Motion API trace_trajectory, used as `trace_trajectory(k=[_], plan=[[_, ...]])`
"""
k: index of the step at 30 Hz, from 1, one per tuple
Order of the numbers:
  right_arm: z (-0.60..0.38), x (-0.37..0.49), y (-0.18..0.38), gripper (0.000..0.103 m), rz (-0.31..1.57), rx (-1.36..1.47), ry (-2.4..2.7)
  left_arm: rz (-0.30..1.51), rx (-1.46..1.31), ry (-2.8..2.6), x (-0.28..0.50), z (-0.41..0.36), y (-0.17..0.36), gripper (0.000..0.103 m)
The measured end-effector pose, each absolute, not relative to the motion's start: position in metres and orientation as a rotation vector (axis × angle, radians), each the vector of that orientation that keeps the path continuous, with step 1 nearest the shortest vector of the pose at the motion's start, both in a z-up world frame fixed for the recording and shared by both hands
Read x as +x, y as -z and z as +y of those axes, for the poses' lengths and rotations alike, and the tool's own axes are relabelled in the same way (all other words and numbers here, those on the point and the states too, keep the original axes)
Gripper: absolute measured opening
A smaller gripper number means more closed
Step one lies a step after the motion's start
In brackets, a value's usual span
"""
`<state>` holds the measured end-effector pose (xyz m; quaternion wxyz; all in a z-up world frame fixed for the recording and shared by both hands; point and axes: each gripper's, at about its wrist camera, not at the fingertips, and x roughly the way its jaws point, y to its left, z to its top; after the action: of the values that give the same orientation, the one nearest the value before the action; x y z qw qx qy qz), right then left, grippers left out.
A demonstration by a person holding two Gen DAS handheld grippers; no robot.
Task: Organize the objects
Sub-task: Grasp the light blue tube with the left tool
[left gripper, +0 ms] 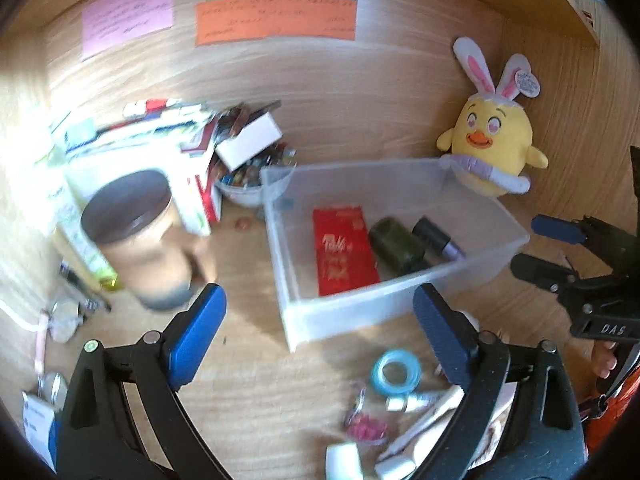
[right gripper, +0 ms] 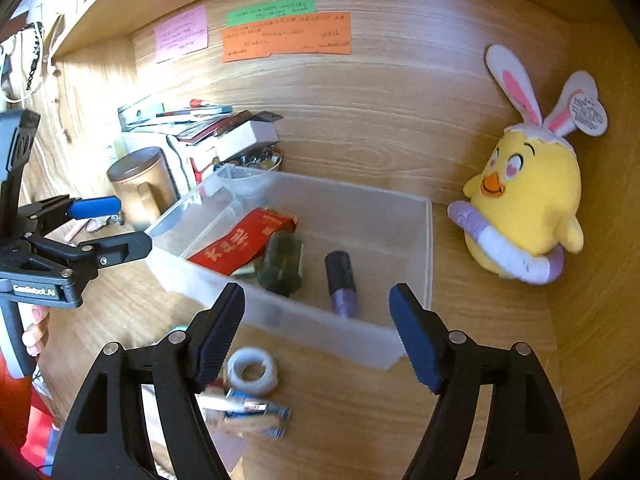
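A clear plastic bin (left gripper: 360, 314) (right gripper: 430, 264) stands on the wooden desk. In it lie a red packet (left gripper: 344, 252) (right gripper: 240, 244), a dark green bottle (left gripper: 396, 246) (right gripper: 282, 262) and a black and purple tube (left gripper: 438, 238) (right gripper: 340, 280). My left gripper (left gripper: 318, 300) (right gripper: 124, 226) hovers open at the bin's near left side, nothing between its fingers. My right gripper (right gripper: 318, 296) (left gripper: 536, 248) is open and empty over the bin's near wall. In front of the bin lie a tape roll (left gripper: 396, 372) (right gripper: 252, 370) and small tubes (right gripper: 248, 412).
A yellow chick plush (left gripper: 492, 148) (right gripper: 528, 200) sits right of the bin against the back wall. To the left stand a brown-lidded jar (left gripper: 136, 232) (right gripper: 140, 188), a pile of books and boxes (left gripper: 160, 132) and a bowl of small items (left gripper: 248, 184). Coloured notes hang on the wall.
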<state>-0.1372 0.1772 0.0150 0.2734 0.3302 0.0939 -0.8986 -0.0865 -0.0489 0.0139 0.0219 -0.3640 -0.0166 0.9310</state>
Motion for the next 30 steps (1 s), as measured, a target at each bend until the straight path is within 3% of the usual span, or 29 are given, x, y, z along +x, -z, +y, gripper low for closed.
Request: trace_trajectory(k=[30], plan=[[0.217, -0.094, 0.055, 0.073, 0.262, 1.109, 2.316, -0.112, -1.457, -2.778, 0.012, -0.057, 0.065, 0.096]])
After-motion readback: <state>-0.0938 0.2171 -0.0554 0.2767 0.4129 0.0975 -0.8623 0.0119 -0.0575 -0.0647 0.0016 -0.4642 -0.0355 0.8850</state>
